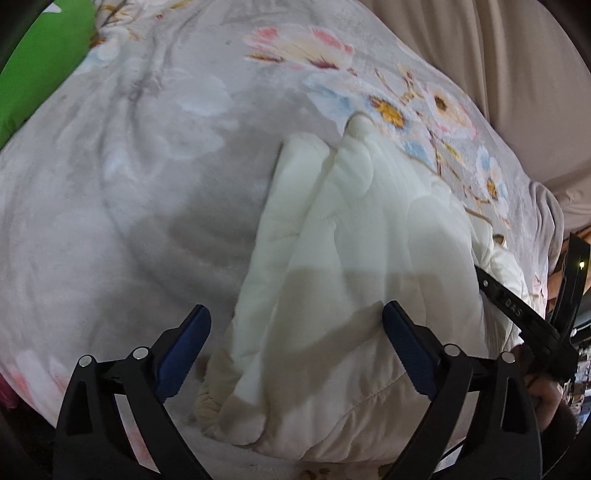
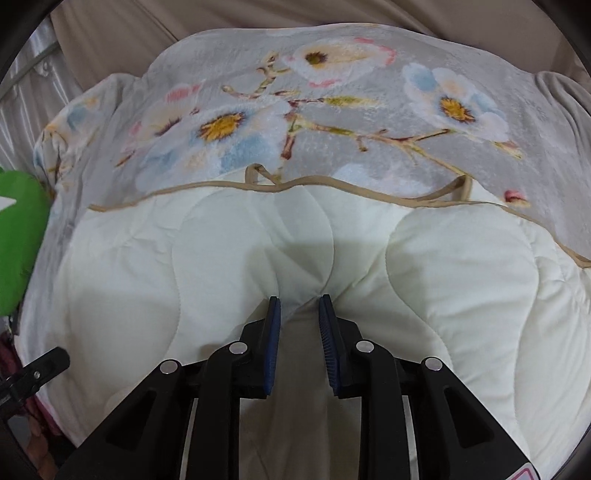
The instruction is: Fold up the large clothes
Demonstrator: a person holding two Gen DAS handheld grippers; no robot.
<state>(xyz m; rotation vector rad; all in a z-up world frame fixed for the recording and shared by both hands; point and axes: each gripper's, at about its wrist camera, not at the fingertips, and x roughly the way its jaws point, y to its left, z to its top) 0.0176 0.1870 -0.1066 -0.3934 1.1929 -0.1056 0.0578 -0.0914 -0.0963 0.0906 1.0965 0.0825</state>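
Left wrist view: the left tongs are hanging spread wide, gripping nothing, over the white quilted garment lying on the floral blanket.

Right wrist view: the right tongs are pinching, seemingly, a fold of that garment.

- Beyond your claws, a grey floral blanket covers the surface you work over.
- Further ahead, a beige curtain hangs in folds behind it.
- Off to your left, a bright green object lies at the blanket's edge.
- Light falls from behind you, throwing soft shadows forward.
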